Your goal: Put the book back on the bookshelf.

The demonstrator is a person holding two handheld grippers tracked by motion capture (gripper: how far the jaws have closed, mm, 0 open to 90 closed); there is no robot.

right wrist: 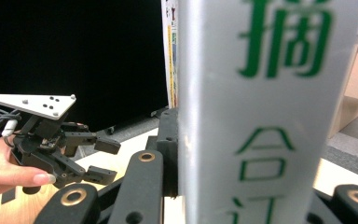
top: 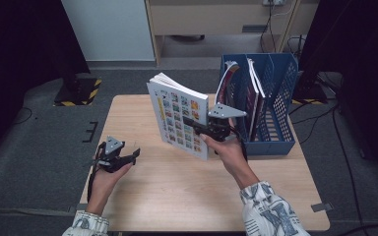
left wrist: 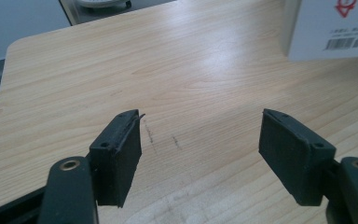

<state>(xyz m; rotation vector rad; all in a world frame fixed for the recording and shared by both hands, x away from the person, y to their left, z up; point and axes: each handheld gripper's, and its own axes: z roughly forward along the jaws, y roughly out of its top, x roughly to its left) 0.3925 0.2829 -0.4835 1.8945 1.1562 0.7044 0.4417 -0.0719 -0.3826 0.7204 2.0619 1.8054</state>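
- High view: the right hand-held gripper (top: pixel 204 129) grips a thick book (top: pixel 178 118) at its lower right edge and holds it upright above the worktop (top: pixel 142 196), the cover of small coloured pictures facing the camera.
- Just right of the book stands a blue file rack (top: pixel 275 98) at the worktop's far right corner; it has mesh walls and upright compartments.
- In the rack's left compartment a book with a dark red cover (top: pixel 228 81) leans; in the next one stand thin white-edged books (top: pixel 256 93); the nearest part of the rack looks bare.
- The left hand-held gripper (top: pixel 130 156) rests low at the worktop's left edge, well apart from the book, with nothing in it.
- Left gripper view: the two black pads (left wrist: pixel 119 156) stand wide apart over bare wood; this close look shows faint dark scuff marks (left wrist: pixel 163 137) on the grain, and a white back cover with a barcode (left wrist: pixel 345 43) at the top right, which the high view does not give.
- Right gripper view: the book's grey spine (right wrist: pixel 261 107) with green characters sits clamped between the jaws, a side hidden from above; past it the left hand-held gripper (right wrist: pixel 105 161) appears with its grey plate (right wrist: pixel 32 105) and parted jaws, a thumb (right wrist: pixel 18 177) beside it.
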